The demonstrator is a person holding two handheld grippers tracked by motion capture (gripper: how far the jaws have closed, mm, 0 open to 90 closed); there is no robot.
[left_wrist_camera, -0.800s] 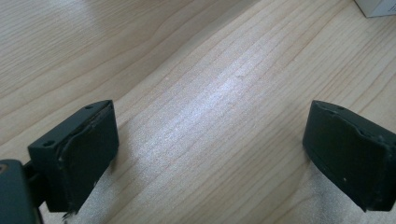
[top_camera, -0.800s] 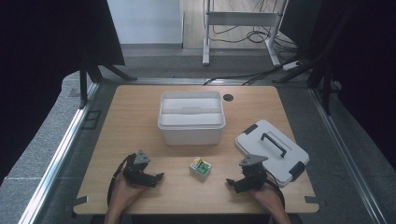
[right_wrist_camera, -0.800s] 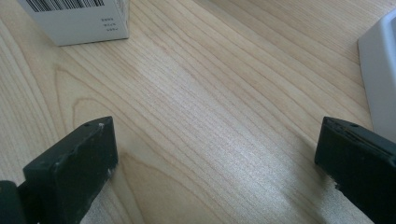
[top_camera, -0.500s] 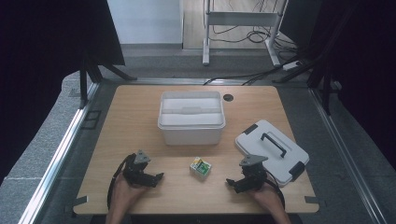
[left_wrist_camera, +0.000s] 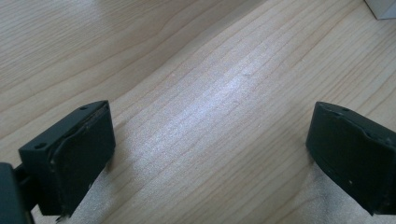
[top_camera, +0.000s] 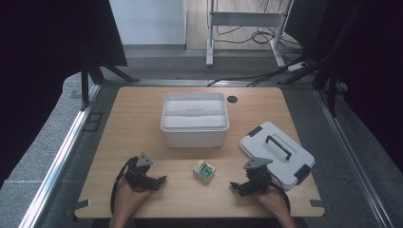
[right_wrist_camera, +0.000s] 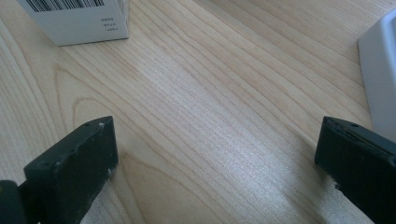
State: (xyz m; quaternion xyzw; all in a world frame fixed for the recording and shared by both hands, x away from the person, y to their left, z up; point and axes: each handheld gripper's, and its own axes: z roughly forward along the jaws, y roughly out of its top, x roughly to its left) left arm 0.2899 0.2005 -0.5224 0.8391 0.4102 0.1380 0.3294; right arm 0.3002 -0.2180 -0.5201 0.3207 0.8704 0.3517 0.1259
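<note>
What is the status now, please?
Both claws open, empty: left claw, right claw. Small box on table between them, untouched. Nothing in the way.

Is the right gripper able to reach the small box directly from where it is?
Probably yes: the right gripper is open, and bare table lies between it and the small box.

Both black tongs (top_camera: 159,181) (top_camera: 236,186) carry 2 blocky jaws, a grey 3-cornered plate and a black cable.
</note>
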